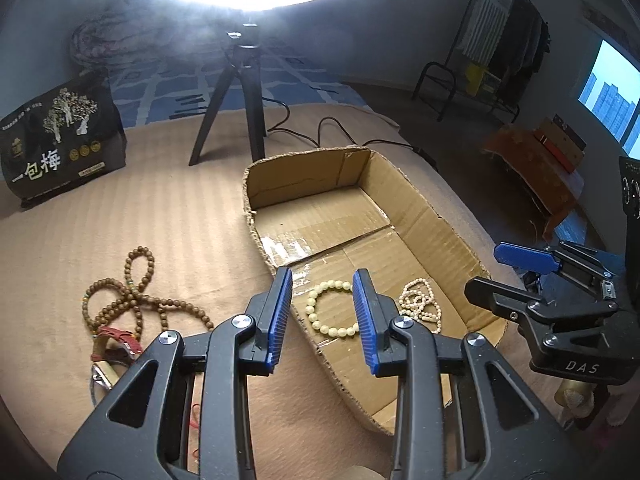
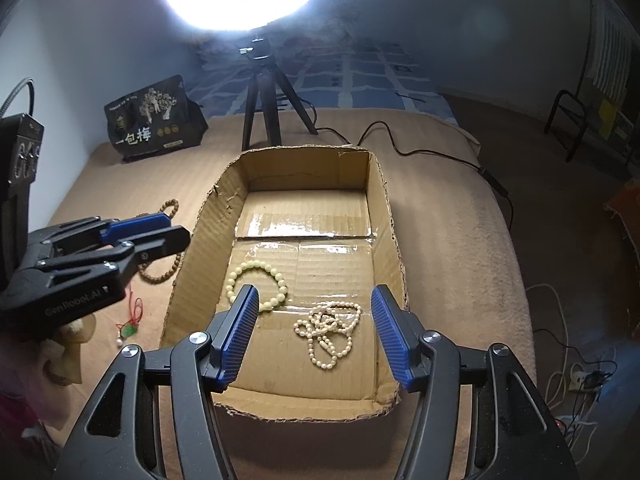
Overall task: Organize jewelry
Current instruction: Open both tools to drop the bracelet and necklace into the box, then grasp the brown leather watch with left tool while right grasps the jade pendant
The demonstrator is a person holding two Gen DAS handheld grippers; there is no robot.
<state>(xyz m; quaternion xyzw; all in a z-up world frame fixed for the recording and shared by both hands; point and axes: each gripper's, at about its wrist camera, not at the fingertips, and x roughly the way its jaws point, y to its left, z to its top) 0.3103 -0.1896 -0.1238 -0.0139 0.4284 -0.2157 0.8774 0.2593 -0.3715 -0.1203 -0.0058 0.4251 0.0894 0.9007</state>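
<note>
Both the left gripper [image 1: 323, 312] and right gripper [image 2: 314, 334] are being held released over the shallow brown cardboard box [image 2: 384, 200], where the pale bead bracelet [image 2: 256, 284] and cream pearl strand [image 2: 328, 332] are lying; the brown wooden-bead necklace [image 1: 136, 300] (outside, on the tan blanket [image 1: 160, 220]) is being shown fully only by the left view.

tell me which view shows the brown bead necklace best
The left wrist view: the brown bead necklace lies looped in full on the tan cover, left of the cardboard box. In the right wrist view the left gripper hides most of it; only short stretches show.
</note>
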